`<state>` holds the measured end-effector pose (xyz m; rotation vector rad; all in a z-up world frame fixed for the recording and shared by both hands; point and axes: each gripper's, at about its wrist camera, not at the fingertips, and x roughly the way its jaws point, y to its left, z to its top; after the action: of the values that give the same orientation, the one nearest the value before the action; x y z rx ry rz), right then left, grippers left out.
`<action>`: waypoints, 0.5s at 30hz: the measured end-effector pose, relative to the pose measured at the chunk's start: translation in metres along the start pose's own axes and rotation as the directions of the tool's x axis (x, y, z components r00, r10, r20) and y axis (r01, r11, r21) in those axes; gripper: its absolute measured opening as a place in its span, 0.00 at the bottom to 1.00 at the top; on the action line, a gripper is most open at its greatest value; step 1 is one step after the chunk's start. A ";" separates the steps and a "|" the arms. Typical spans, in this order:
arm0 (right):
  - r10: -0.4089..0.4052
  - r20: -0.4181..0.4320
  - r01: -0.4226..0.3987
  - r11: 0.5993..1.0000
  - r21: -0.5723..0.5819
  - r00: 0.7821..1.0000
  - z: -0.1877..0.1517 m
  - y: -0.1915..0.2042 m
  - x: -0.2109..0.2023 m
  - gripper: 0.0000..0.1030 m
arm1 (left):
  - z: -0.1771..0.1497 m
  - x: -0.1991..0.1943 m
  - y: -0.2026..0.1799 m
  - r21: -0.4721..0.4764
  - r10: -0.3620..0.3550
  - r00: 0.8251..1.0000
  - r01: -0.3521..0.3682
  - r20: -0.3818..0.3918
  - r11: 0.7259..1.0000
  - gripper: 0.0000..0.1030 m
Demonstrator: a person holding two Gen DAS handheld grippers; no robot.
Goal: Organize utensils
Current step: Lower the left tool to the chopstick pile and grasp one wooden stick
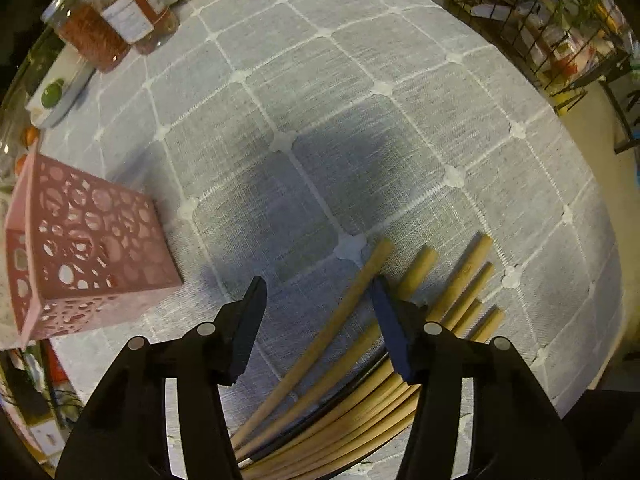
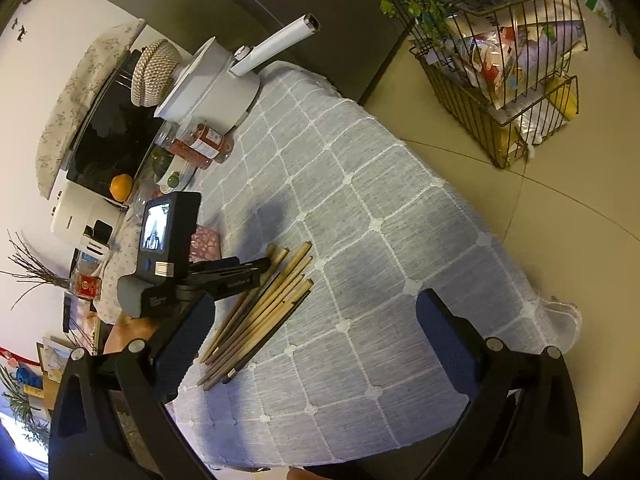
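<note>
Several wooden chopsticks (image 1: 460,292) lie in a loose bundle on the grey checked tablecloth (image 1: 360,80). My left gripper (image 1: 318,282) points straight down over them with its jaws half apart. The leftmost chopstick (image 1: 329,320) lies between the fingers, and neither pad presses on it. A pink perforated holder (image 1: 92,248) stands to the left. In the right wrist view the chopsticks (image 2: 264,312) lie beside my right gripper's left finger. The right gripper (image 2: 316,320) is wide open over bare cloth. The left gripper (image 2: 260,268) hangs over the far end of the pile.
Glass jars (image 1: 108,28) and a dish with a lime (image 1: 53,94) stand at the table's far left. A white pot (image 2: 216,84) and an orange (image 2: 121,187) are behind. A wire rack (image 2: 500,92) stands on the floor past the table edge.
</note>
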<state>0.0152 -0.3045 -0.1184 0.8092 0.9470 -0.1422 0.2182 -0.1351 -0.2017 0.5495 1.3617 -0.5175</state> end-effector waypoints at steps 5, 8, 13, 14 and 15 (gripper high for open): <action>-0.017 -0.006 0.017 1.000 -0.004 1.000 0.000 0.000 0.003 0.95 | -0.002 0.000 0.008 0.004 -0.078 0.997 0.078 0.010 0.997 0.37; -0.031 -0.026 0.031 1.000 0.004 0.999 0.001 -0.003 0.008 0.95 | -0.001 0.000 0.002 0.028 -0.104 0.995 0.104 0.007 0.994 0.16; -0.063 -0.026 0.063 0.998 0.012 0.998 0.001 -0.005 0.013 0.95 | -0.004 -0.005 -0.004 -0.005 -0.103 0.993 0.104 0.052 0.995 0.15; -0.073 -0.023 0.073 0.997 0.010 0.997 0.001 -0.005 0.014 0.95 | -0.008 -0.008 -0.004 -0.007 -0.107 0.992 0.107 0.072 0.994 0.15; -0.082 -0.023 0.082 0.997 0.010 0.996 0.001 -0.004 0.015 0.95 | -0.014 -0.011 -0.003 -0.008 -0.106 0.990 0.107 0.091 0.994 0.15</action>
<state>0.0232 -0.3046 -0.1322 0.7838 1.0014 -0.2098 0.2042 -0.1286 -0.1929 0.4395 1.3120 -0.6125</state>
